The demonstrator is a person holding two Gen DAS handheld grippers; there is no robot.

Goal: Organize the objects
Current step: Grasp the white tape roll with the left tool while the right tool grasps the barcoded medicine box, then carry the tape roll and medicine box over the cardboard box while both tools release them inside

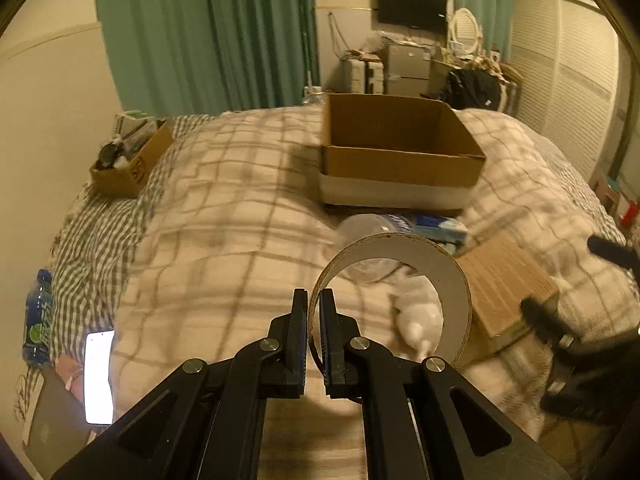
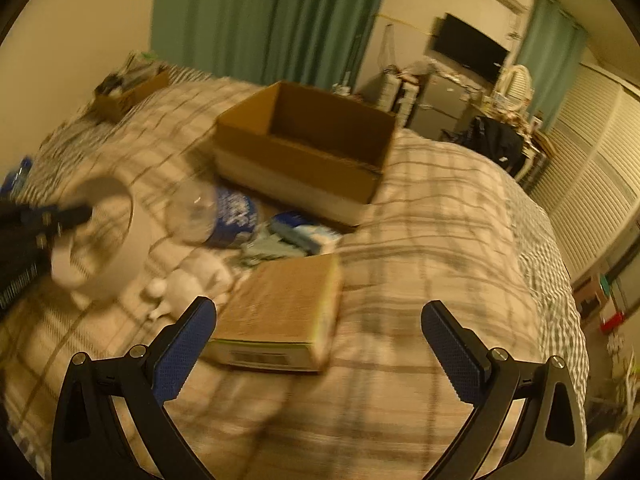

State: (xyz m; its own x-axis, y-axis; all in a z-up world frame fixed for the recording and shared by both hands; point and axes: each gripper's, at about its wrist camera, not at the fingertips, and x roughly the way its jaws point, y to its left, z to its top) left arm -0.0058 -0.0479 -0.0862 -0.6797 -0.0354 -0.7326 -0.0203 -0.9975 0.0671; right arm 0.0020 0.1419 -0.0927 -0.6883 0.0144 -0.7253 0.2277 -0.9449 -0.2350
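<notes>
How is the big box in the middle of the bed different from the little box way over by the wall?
The big cardboard box looks empty inside; the small cardboard box is stuffed with things. The big box is much wider and has a white band along its bottom, while the small box is plain brown with a dark printed mark on its side. The big box sits mid-bed; the small one sits at the bed's far left edge. Both are open-topped brown cardboard, resting on the checked bedding.

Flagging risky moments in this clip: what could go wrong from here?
The left gripper pinches only the thin wall of the wide cardboard tape ring, so it may swivel or slip out on the way to the open brown cardboard box. The open right gripper hovers near the flat brown book-like box and could nudge it.
</notes>
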